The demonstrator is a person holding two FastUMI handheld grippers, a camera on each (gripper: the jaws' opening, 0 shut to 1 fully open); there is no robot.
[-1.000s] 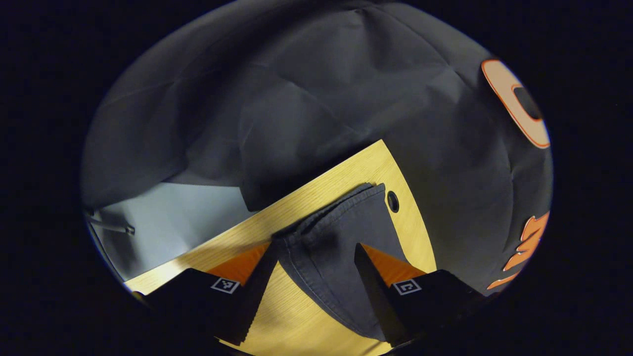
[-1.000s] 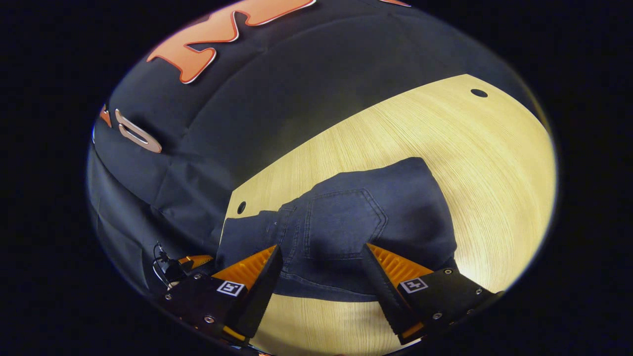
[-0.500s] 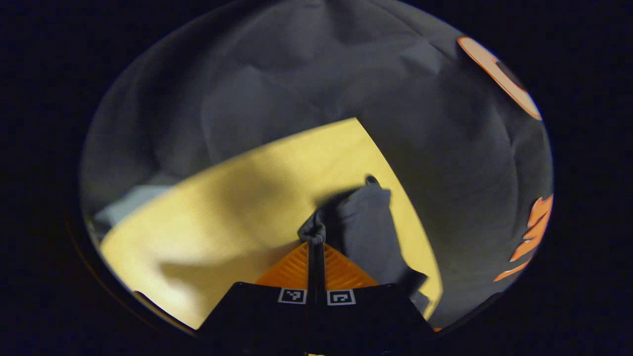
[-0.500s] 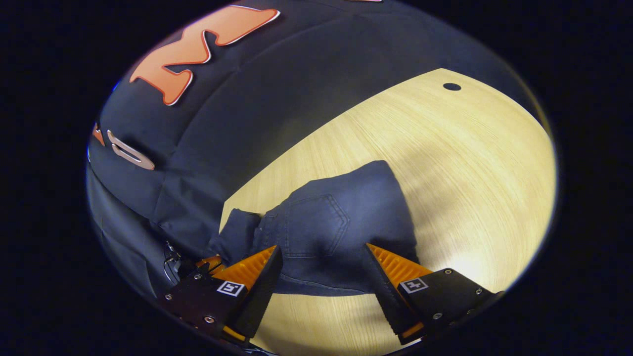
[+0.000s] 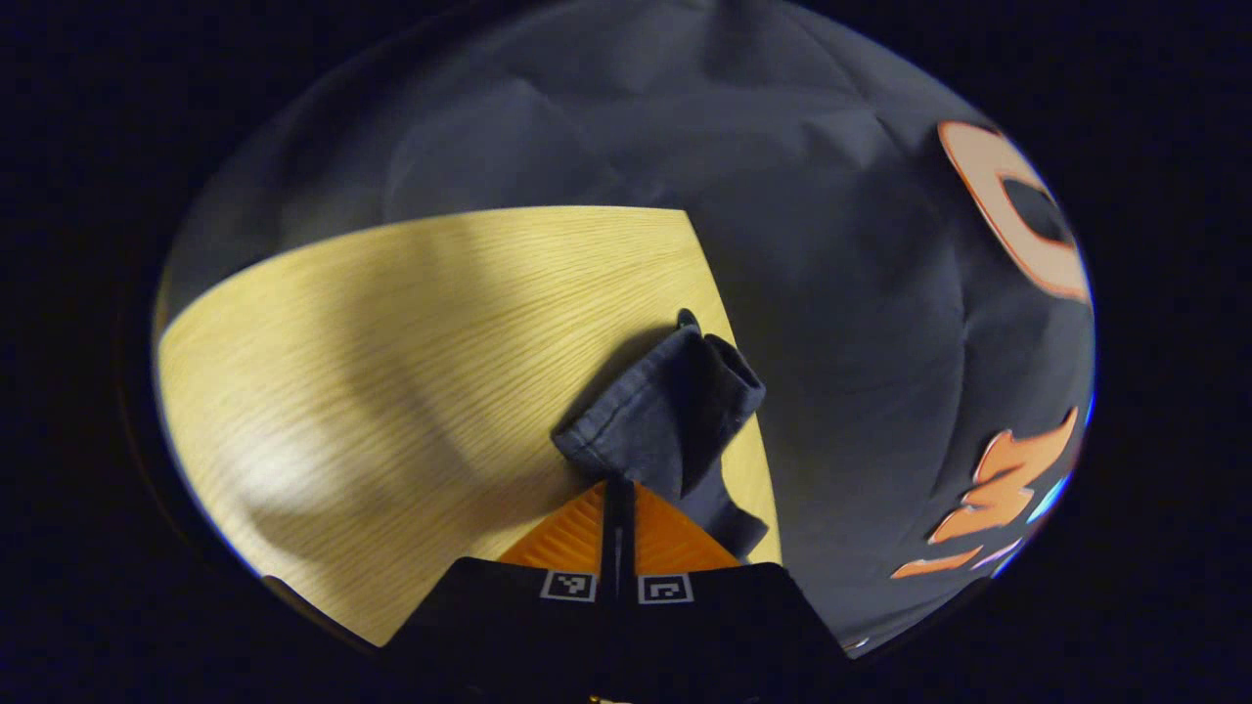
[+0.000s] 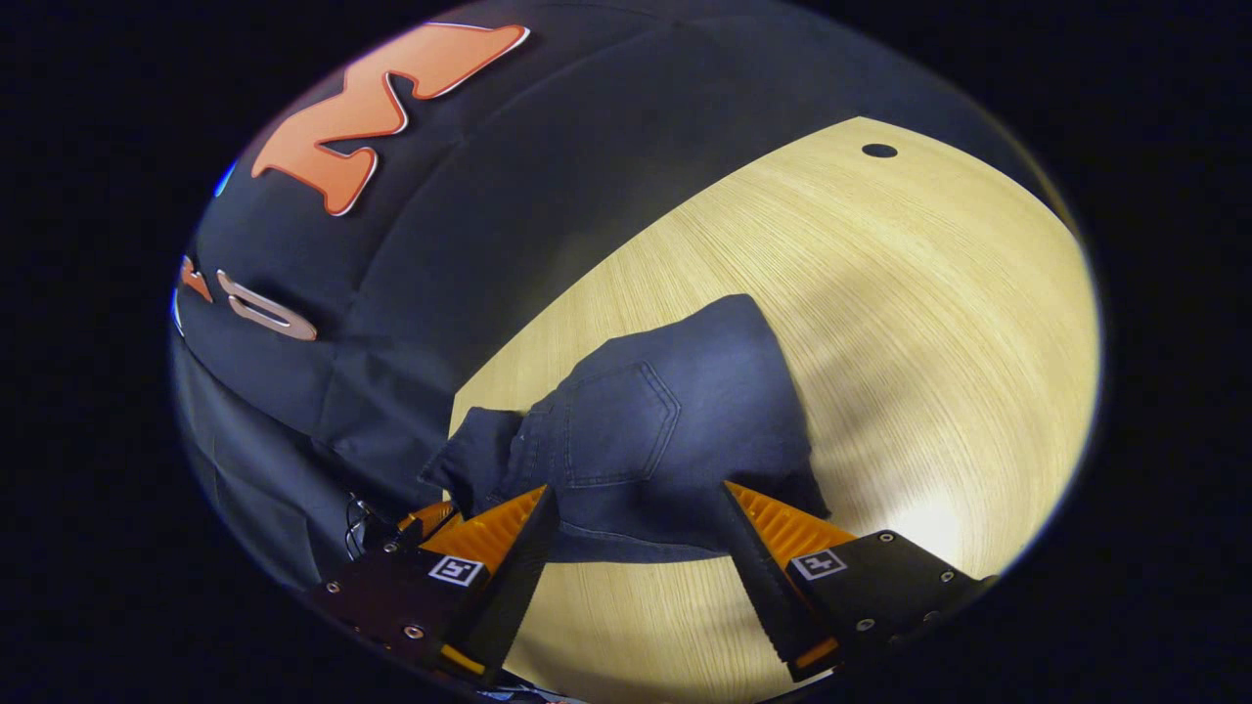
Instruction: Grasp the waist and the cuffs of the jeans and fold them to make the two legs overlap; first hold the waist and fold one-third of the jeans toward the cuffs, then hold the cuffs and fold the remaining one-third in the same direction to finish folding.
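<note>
**Left cuff end pinched, right jaws wide over the seat**

While the left gripper has its jaws pressed together on a bunched edge of the jeans, the right gripper hangs with its jaws wide apart, one finger on either side of the pocket panel, gripping nothing. The jeans lie on the pale wooden worktop close to the corner where it meets the dark booth wall. In the left gripper view the clamped cloth rises from the closed jaws in a hemmed roll, its open mouth turned toward the wall, which suggests a cuff end lifted off the wood so it can be carried over. In the right gripper view the back pocket faces up and the denim humps in the middle instead of lying flat.

The spread jaws at the near hem of that panel look set to close on the edge there, so both ends would be held for a fold. I judge the folding is at an early or middle step, since the cloth is rumpled. One-sided lifting could drag the pile askew.
</note>
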